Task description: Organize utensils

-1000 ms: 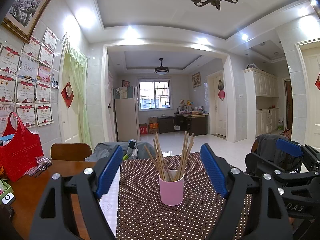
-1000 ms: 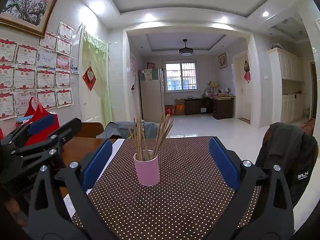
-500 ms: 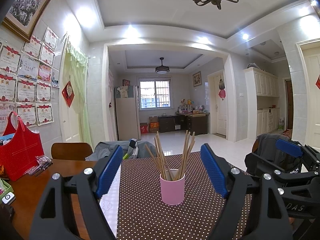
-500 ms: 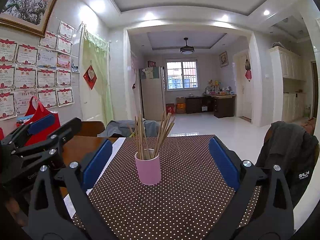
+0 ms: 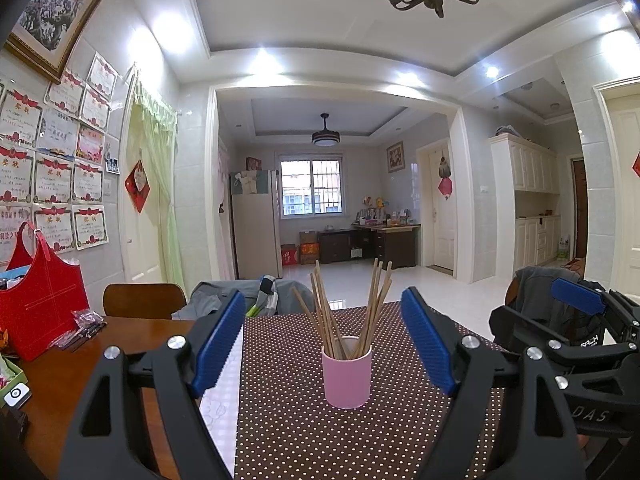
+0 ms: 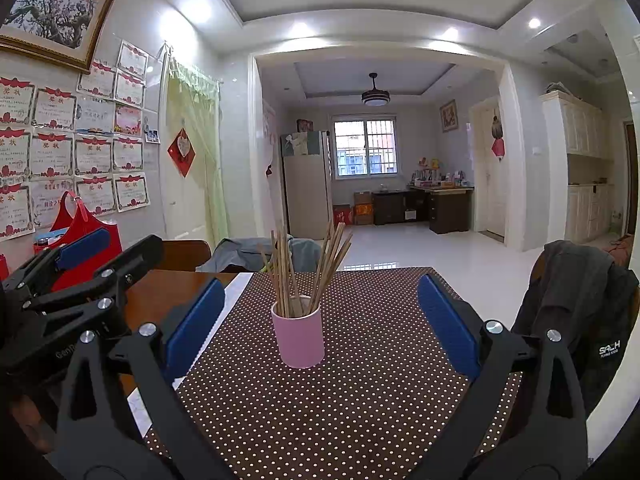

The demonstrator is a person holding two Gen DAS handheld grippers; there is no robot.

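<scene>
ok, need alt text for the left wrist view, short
A pink cup of wooden chopsticks stands on a brown polka-dot tablecloth, framed between the blue pads of the open left gripper. The right gripper sits at the right edge, also empty, and a red bag rests on the wooden table at left.

A smooth pink cylindrical cup (image 6: 299, 336) of wooden chopsticks (image 6: 304, 268) stands on the brown polka-dot tablecloth (image 6: 360, 400), between the right gripper's (image 6: 320, 320) wide-apart blue-padded fingers (image 6: 448, 326).
</scene>
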